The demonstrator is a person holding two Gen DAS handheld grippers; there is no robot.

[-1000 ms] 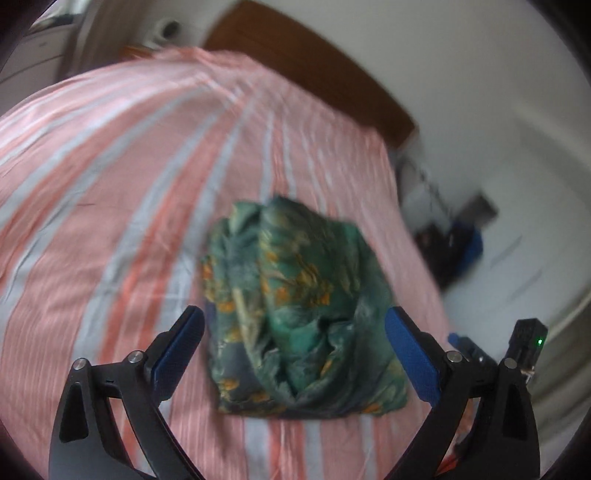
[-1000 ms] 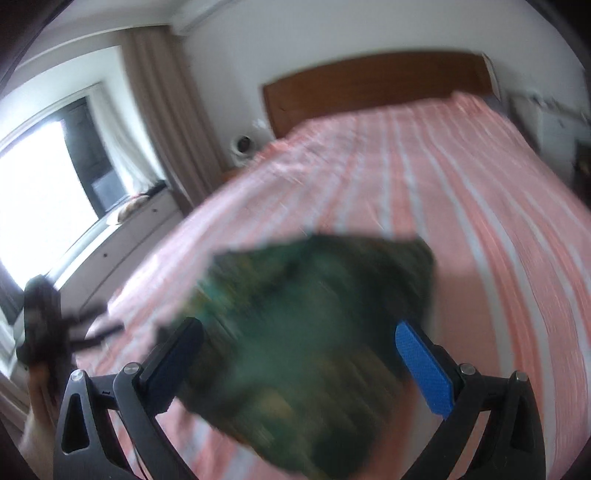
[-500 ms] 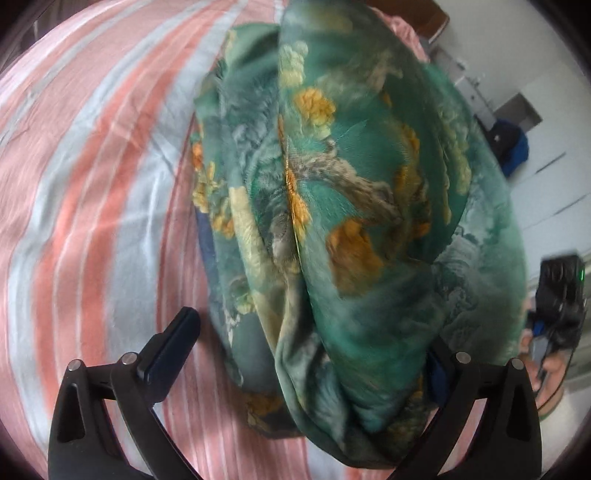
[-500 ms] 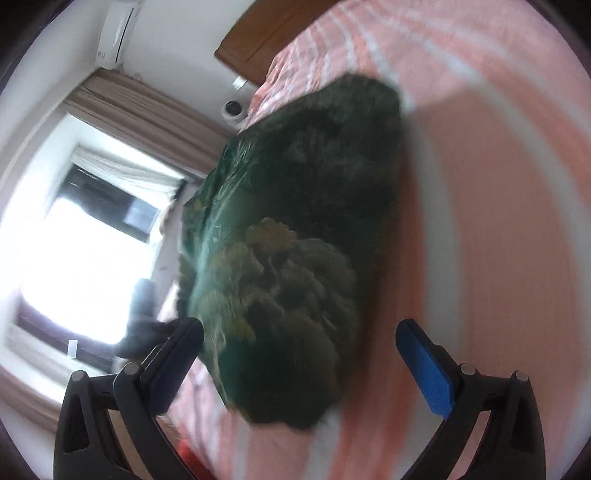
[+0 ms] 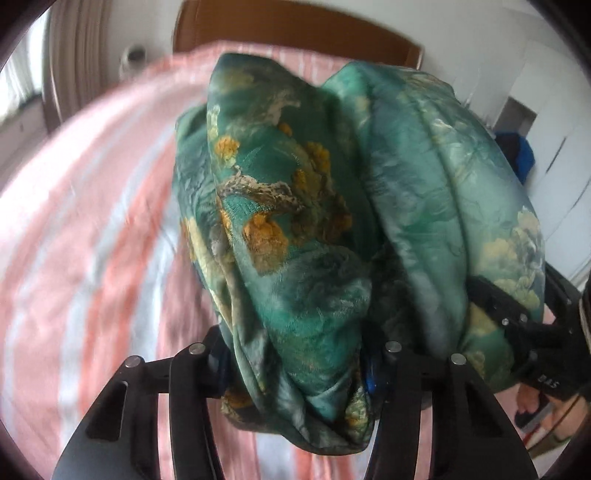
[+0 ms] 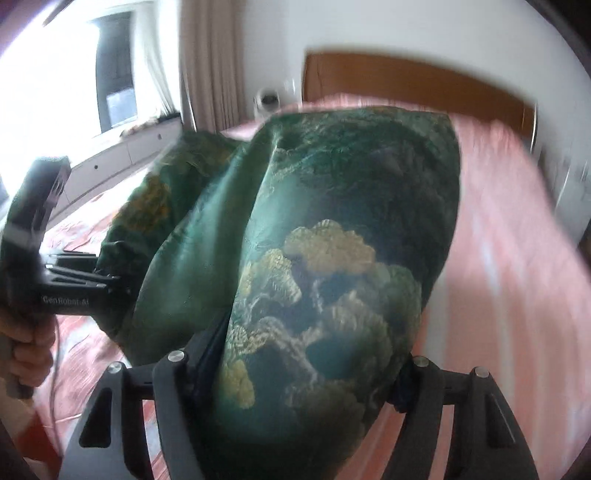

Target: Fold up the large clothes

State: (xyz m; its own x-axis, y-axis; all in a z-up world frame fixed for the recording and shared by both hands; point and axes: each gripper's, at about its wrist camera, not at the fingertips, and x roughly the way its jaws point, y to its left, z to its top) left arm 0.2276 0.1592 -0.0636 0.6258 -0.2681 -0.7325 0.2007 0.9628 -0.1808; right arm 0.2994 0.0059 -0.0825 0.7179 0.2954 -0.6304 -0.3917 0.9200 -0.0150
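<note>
Your left gripper (image 5: 295, 365) carries the white lettering "GenRobot.AI" on its side where the right wrist view catches it; the mark on your right gripper (image 6: 310, 373) reads only as partial letters. Both point down toward the bed (image 5: 92, 229). Each pair of jaws is closing on the folded green garment (image 5: 306, 221), whose bundled near edge fills the space between the fingers, its bulk stretching ahead of the tips.

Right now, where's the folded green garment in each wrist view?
Left wrist: green garment fills the centre and right, its near end between the left tool's closing jaws.
Right wrist: it fills the centre, between the right tool's closing jaws.
Shared landmark: wooden headboard, behind the garment.
</note>
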